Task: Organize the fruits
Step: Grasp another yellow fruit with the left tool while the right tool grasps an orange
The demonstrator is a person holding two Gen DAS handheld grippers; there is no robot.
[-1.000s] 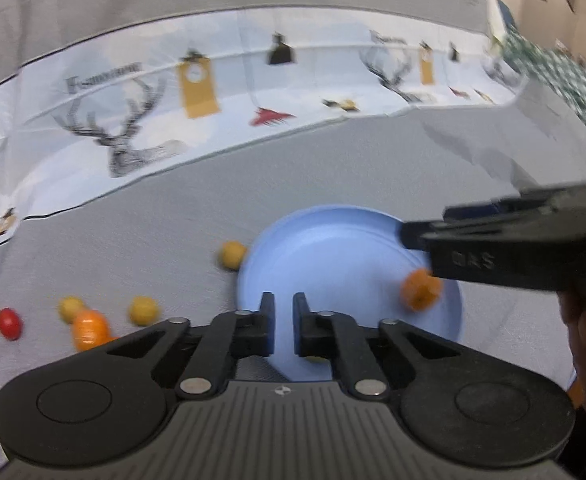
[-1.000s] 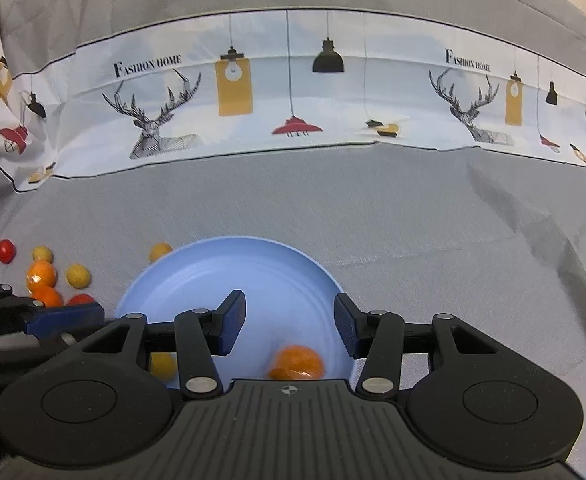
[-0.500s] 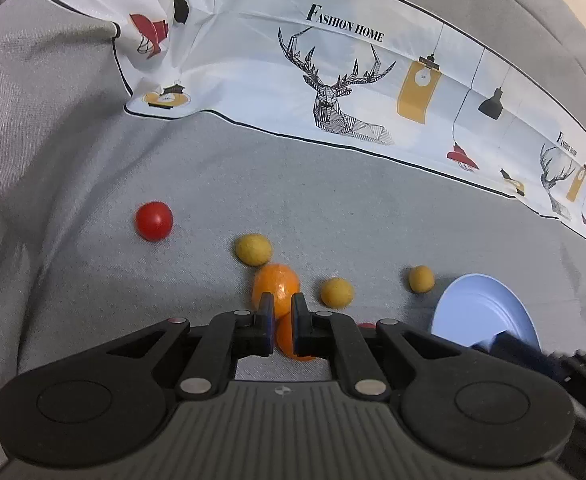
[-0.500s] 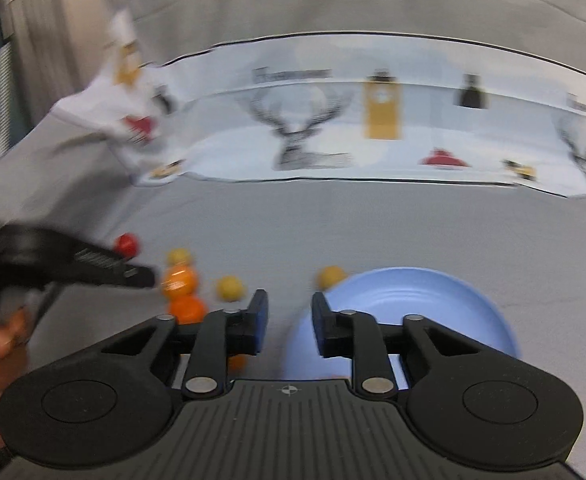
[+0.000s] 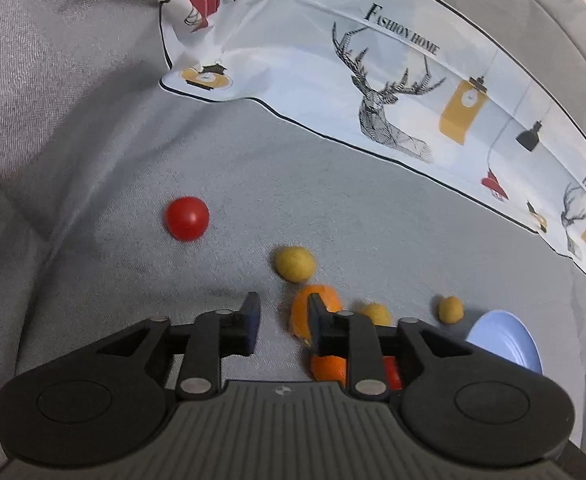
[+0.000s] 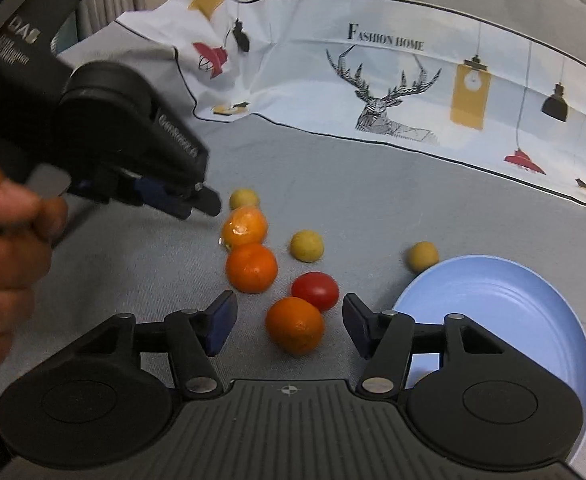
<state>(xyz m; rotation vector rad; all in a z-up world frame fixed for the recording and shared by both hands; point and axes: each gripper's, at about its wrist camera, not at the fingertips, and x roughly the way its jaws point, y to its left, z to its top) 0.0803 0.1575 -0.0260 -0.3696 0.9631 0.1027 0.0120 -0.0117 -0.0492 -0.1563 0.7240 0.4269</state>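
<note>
Grey woven cloth (image 6: 373,208) covers the surface, and a white printed sheet with deer heads, hanging lamps and the words "FASHION HOME" (image 6: 385,80) lies crumpled along its far side.

At the far left of the right wrist view, a person's hand (image 6: 1,248) grips the left tool (image 6: 203,206), whose dark tips reach in just beside the farthest orange mandarin with a glossy skin (image 6: 245,226). In its own view the left tool (image 5: 281,320) has its jaws opening, narrowly apart, with bare cloth between them; the right-hand finger stands in front of that mandarin (image 5: 301,308). A red cherry tomato (image 5: 186,218) sits alone, well apart to the left.

Next comes the cluster: a small yellow round fruit (image 6: 244,199) behind the glossy mandarin, a second orange mandarin (image 6: 251,268) touching it in front, another yellow fruit (image 6: 307,245) to the right, and a second red tomato (image 6: 315,291).

The right tool (image 6: 289,326) has its jaws opening, about half wide, with a third orange mandarin (image 6: 295,325) between the pads but not pressed by either.

A last yellow fruit (image 6: 423,256) rests against the rim of the pale blue round plate (image 6: 513,300) at the right.
</note>
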